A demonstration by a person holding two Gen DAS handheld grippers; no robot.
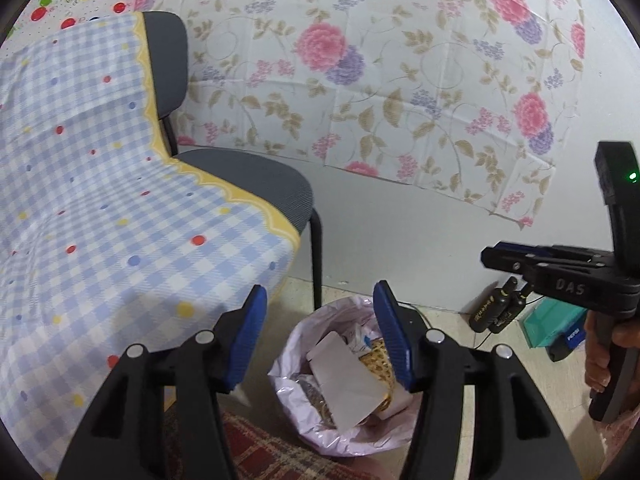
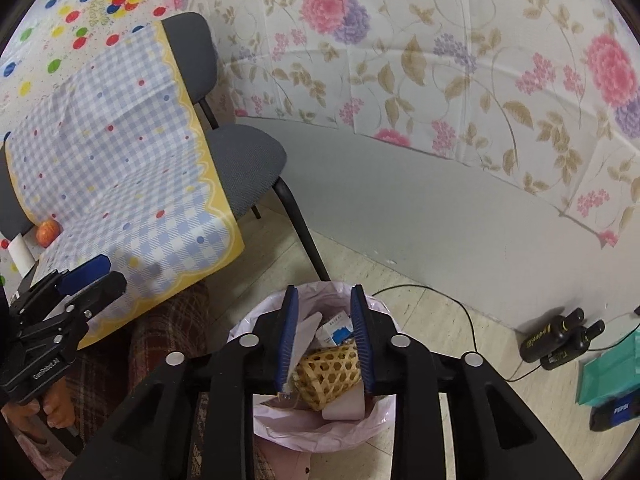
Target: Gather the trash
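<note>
A big flowery sheet (image 1: 360,64) hangs on the wall at the back. In front of it stands a grey chair (image 1: 256,184) with black legs. A blue checked cloth (image 1: 100,184) with a yellow edge and coloured dots lies over part of the chair and hangs down.

On the floor, just beside the chair's front leg, sits the bin (image 2: 320,364) with a pale pink bag (image 1: 288,376) in it. The bin is full of trash. A white card (image 1: 344,384) lies on top, tilted. Next to it lies a small woven basket (image 2: 328,372) on its side. Behind the basket is a little white and blue box (image 2: 336,330).

The left claw (image 1: 320,340) is over the bin. Its blue pads (image 1: 248,336) stand wide apart, with nothing between them. The right claw (image 2: 325,340) is over the bin too. Its pads are apart, closer together than the left ones, and they do not pinch anything. A white scrap seems to sit by its left pad, but it is hard to tell if they touch. A hand (image 1: 600,360) holds the right claw's handle.

Two dark bottles (image 2: 560,340) stand close together by the wall, well apart from the bin. Near them are a green box (image 2: 608,376) and a dark blue can (image 2: 612,412). A red apple (image 2: 48,232) sits under the cloth's edge at the far left.
</note>
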